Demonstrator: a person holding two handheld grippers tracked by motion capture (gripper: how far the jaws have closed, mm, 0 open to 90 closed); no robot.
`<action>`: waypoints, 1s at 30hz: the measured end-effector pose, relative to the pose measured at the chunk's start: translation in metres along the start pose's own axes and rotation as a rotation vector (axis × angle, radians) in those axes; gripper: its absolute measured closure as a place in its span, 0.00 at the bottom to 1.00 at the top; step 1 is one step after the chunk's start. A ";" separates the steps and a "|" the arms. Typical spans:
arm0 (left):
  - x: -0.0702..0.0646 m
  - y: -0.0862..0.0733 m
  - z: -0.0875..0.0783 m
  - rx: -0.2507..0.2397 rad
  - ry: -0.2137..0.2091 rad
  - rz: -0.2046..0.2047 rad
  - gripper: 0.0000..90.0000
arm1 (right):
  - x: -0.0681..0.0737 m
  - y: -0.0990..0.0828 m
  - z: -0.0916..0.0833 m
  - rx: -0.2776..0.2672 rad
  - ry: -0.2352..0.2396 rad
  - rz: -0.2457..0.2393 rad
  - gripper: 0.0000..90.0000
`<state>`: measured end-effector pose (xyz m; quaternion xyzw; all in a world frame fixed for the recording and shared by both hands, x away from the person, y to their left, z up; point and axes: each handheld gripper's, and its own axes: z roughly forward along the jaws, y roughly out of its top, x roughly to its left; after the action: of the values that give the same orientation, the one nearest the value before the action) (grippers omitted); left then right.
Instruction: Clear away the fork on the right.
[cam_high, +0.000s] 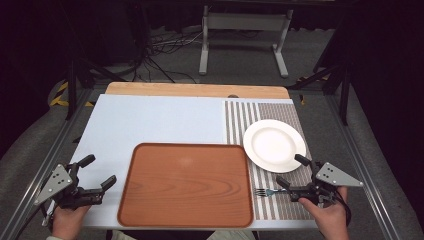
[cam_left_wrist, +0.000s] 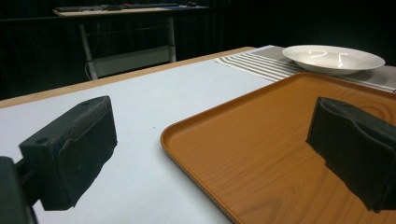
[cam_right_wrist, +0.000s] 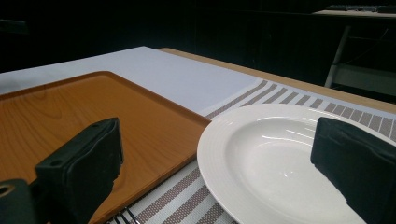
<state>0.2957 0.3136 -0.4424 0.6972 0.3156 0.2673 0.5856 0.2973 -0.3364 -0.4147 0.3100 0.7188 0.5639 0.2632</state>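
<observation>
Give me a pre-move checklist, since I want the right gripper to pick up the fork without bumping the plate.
1. Right gripper open: ok, its fingers are wide apart.
2. Fork reachable: ok, it lies on the striped mat just left of the right gripper, tines toward the tray.
3. Fork free of the plate: ok, apart, nearer the person.
4. Plate out of the way: not ok, it sits close ahead of the right gripper, between its fingers in the right gripper view.
5. Left gripper clear: ok, open and left of the tray.
6. Fork handle unobstructed: cannot tell, the gripper hides its end.
</observation>
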 end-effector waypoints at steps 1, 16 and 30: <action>0.000 0.000 0.000 0.000 -0.001 -0.001 0.02 | 0.000 0.000 0.000 0.000 -0.001 -0.001 0.03; 0.000 0.000 -0.001 0.001 0.002 0.000 0.02 | -0.002 0.004 -0.001 0.003 0.006 -0.008 0.03; 0.000 0.001 -0.002 -0.002 0.007 -0.002 0.02 | -0.006 0.029 0.006 0.133 0.063 -0.066 0.03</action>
<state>0.2942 0.3149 -0.4414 0.6952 0.3180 0.2696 0.5856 0.3103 -0.3320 -0.3875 0.2849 0.7726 0.5153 0.2377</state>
